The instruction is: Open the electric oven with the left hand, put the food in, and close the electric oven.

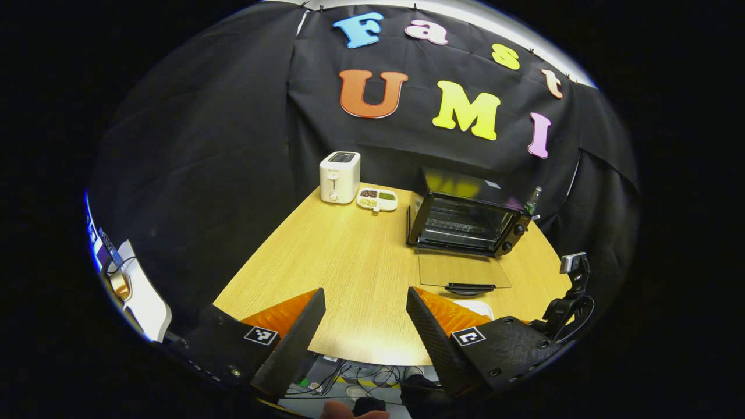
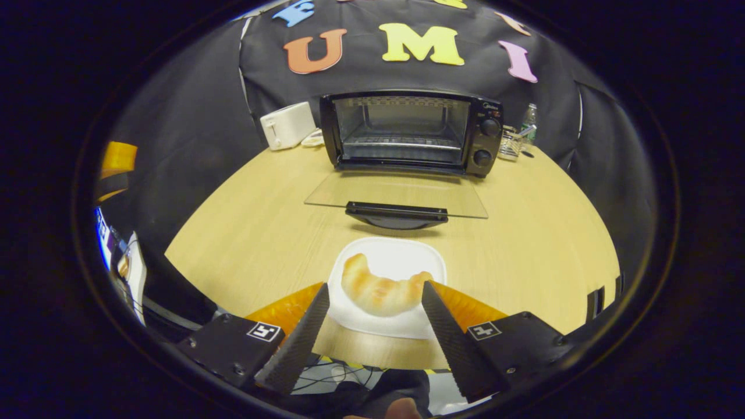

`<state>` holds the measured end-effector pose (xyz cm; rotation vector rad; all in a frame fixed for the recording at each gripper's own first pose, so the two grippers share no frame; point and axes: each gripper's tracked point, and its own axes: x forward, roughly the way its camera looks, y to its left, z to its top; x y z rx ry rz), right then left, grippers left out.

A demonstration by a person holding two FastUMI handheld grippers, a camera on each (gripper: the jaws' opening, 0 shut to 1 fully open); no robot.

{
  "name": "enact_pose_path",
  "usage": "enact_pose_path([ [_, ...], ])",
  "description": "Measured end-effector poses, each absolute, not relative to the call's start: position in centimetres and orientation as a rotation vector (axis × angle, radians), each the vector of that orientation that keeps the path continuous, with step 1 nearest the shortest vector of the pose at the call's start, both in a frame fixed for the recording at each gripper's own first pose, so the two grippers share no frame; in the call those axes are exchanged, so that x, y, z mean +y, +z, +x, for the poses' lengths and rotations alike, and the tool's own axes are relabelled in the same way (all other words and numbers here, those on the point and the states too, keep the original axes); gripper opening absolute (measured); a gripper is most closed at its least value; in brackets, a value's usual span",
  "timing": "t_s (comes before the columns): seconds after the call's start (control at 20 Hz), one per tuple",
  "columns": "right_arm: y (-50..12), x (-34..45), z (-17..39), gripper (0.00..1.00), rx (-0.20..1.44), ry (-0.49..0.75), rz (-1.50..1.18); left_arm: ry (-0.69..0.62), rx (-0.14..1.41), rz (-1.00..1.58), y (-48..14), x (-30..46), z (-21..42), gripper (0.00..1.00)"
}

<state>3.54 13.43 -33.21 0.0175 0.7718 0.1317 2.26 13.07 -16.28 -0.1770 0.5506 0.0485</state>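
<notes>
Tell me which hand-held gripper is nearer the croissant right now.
Right. The right hand-held gripper is open with the croissant between its fingers, on the white plate. The left hand-held gripper is open, back at the table's near edge.

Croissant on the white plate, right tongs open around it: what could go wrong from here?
1. The croissant is curved and looks soft; the right tongs may crush it or lose it if they close off-centre.
2. The plate may slide on the smooth table.
3. The glass door lies flat between plate and oven; a low carry could knock its handle.
</notes>
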Motion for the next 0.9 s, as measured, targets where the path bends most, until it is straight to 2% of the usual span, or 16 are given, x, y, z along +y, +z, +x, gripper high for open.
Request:
enact_pose_path([
  [0.1,-34.4,13.3,4.0,1.00,0.788,0.124,-0.007,0.062,0.557,-0.184,-16.6,13.3,2.4,0.93],
  [0.25,-37.0,12.6,3.9,0.92,0.842,0.101,-0.026,0.078,0.564,-0.195,-17.0,14.3,2.2,0.93],
  [0.6,-37.7,12.5,4.3,0.77,0.853,0.107,0.042,0.081,0.555,-0.200,-16.6,15.1,2.6,0.93],
  [0.7,-37.9,12.4,4.4,0.64,0.847,0.098,0.050,0.069,0.553,-0.197,-16.5,14.7,3.0,0.93],
  [0.85,-37.7,12.3,4.7,0.39,0.831,0.093,0.078,0.045,0.549,-0.184,-16.2,14.0,3.3,0.93],
  [0.9,-37.6,12.3,4.8,0.34,0.831,0.091,0.091,0.039,0.547,-0.179,-16.1,13.7,3.3,0.93],
])
